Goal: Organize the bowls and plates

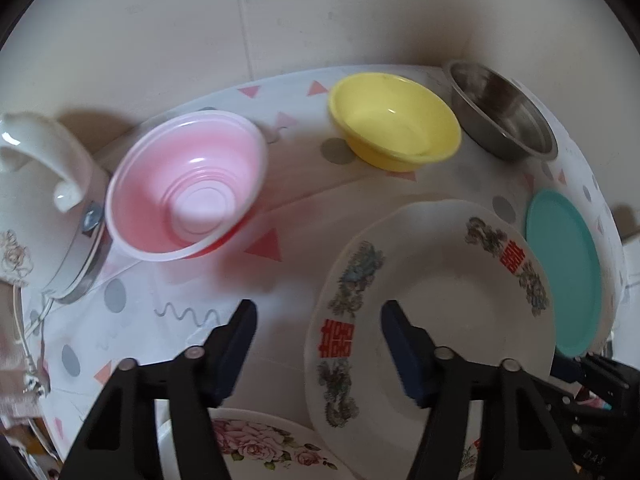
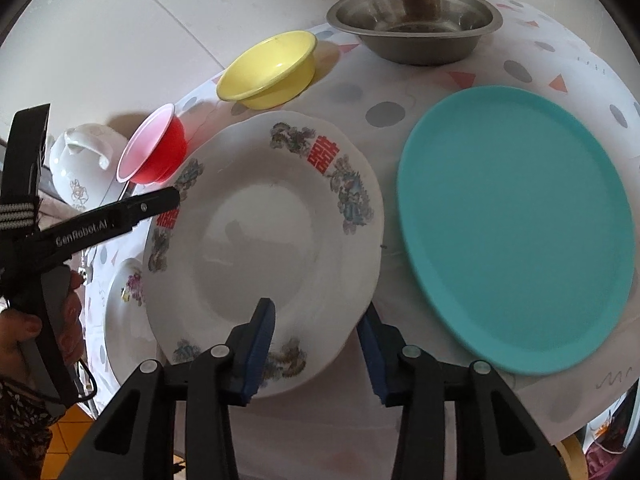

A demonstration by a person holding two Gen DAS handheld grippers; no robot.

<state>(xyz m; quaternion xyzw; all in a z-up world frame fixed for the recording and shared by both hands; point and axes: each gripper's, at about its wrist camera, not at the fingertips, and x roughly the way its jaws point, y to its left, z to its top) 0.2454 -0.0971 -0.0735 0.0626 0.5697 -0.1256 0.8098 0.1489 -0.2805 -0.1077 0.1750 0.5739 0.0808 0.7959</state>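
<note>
A white plate (image 1: 440, 300) (image 2: 260, 248) with red characters and dragon prints lies in the middle of the table, its left side resting over a rose-patterned plate (image 1: 256, 448) (image 2: 124, 296). My left gripper (image 1: 320, 344) straddles its left rim, one finger outside and one over the well, with the pads clear of it. My right gripper (image 2: 318, 336) straddles the near right rim the same way, a gap still showing. A teal plate (image 1: 564, 272) (image 2: 516, 228) lies flat to the right. Behind stand a pink-and-red bowl (image 1: 188, 188) (image 2: 154, 152), a yellow bowl (image 1: 394, 120) (image 2: 268, 68) and a steel bowl (image 1: 504, 112) (image 2: 412, 20).
A white porcelain pot (image 1: 36, 184) (image 2: 80, 160) stands at the far left by the pink bowl. The round table wears a patterned cloth (image 1: 280, 160) and stands against a pale wall. A person's hand (image 2: 24, 332) grips the left tool's handle beyond the table's left edge.
</note>
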